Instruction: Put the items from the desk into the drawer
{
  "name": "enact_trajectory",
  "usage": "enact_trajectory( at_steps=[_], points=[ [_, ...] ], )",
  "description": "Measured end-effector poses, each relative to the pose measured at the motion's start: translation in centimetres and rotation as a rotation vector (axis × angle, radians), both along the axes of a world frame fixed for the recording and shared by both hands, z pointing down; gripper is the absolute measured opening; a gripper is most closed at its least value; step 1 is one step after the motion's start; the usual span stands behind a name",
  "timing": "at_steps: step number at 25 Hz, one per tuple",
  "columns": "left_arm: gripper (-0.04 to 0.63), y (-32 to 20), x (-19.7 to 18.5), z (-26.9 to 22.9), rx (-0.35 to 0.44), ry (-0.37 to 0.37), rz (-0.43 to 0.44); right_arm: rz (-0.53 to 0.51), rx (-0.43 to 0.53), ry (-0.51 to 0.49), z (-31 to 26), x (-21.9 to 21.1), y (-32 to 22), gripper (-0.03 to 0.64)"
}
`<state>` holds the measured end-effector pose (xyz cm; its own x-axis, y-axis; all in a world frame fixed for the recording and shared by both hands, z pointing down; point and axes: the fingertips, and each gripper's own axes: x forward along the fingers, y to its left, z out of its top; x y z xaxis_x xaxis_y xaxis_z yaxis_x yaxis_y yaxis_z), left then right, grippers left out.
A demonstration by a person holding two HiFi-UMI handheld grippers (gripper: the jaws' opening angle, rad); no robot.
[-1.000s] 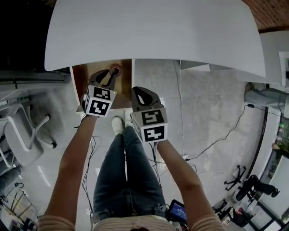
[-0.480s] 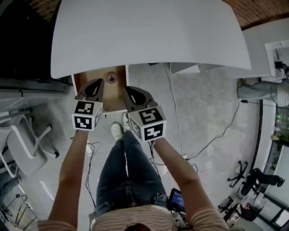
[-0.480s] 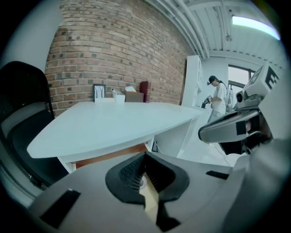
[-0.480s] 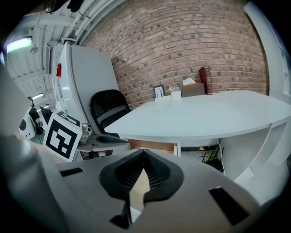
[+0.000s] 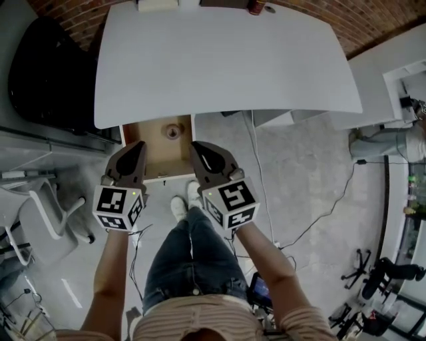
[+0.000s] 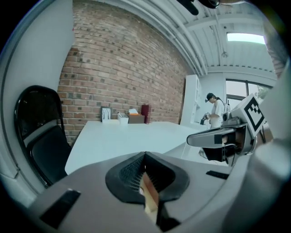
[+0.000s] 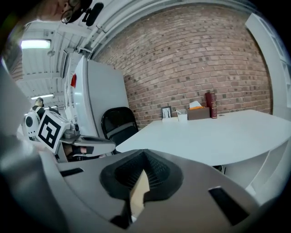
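The wooden drawer (image 5: 154, 158) stands open under the white desk's (image 5: 226, 66) front left edge. A small round brown item (image 5: 173, 131) lies inside it near the back. My left gripper (image 5: 136, 149) hovers over the drawer's front left corner, shut and empty. At the drawer's front right corner my right gripper (image 5: 198, 148) is shut too, with nothing in it. In the left gripper view my left gripper (image 6: 145, 158) faces the desk (image 6: 132, 136). The right gripper view has my right gripper (image 7: 144, 155) facing the desk (image 7: 213, 136) as well.
A small box (image 5: 158, 5) and a red can (image 5: 256, 6) sit at the desk's far edge by the brick wall. A black chair (image 6: 41, 136) stands left of the desk. White chair legs (image 5: 50, 206) and cables (image 5: 319, 206) are on the floor. A person (image 6: 213, 109) stands far off.
My left gripper has drawn back out of the drawer toward me, leaving the round item inside. The right gripper stayed beside it. The head view tilted, showing more of the desk.
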<state>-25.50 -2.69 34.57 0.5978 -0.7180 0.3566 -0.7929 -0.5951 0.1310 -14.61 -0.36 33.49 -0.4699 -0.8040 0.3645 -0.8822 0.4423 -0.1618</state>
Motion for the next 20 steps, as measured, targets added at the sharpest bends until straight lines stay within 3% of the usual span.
enact_trajectory(
  at_steps=[6,11,20],
  points=[
    [0.009,1.9,-0.5,-3.8,0.051,0.03,-0.002,-0.032,0.055,0.043,-3.3,-0.3,0.9,0.017],
    [0.009,2.4,-0.7,-5.6,0.076,0.046,-0.015,-0.02,0.108,-0.009,-4.9,0.1,0.9,0.017],
    [0.009,4.6,-3.3,-9.3,0.119,0.057,-0.049,-0.045,0.154,-0.004,-8.2,-1.7,4.0,0.017]
  ],
)
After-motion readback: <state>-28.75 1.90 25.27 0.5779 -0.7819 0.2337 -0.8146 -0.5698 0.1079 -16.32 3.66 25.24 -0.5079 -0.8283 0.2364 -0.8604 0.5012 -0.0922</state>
